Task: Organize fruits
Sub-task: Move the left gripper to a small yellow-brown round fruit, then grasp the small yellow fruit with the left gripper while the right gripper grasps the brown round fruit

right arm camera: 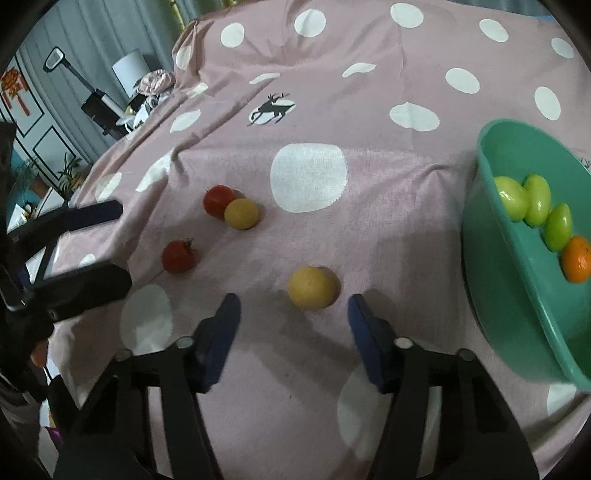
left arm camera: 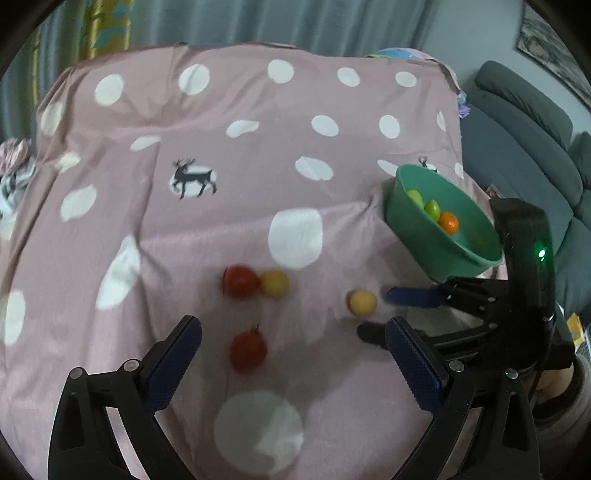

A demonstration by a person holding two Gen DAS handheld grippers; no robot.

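Note:
Loose fruits lie on a pink polka-dot cloth (left arm camera: 258,140). A red tomato (left arm camera: 248,350) lies just ahead of my open, empty left gripper (left arm camera: 293,332). Farther off, another red tomato (left arm camera: 240,281) touches a yellow fruit (left arm camera: 274,283). A pale yellow fruit (right arm camera: 312,288) lies just ahead of my open, empty right gripper (right arm camera: 293,306), level with its fingertips; it also shows in the left wrist view (left arm camera: 363,302). A green bowl (right arm camera: 517,288) at the right holds three green fruits (right arm camera: 537,199) and an orange (right arm camera: 577,264). The bowl also shows in the left wrist view (left arm camera: 424,236).
The cloth (right arm camera: 369,92) covers a raised surface with folds and wrinkles. A grey sofa (left arm camera: 524,122) stands beyond its right edge. Curtains (left arm camera: 258,22) hang behind. Household clutter and a white lamp (right arm camera: 129,70) stand at the left in the right wrist view.

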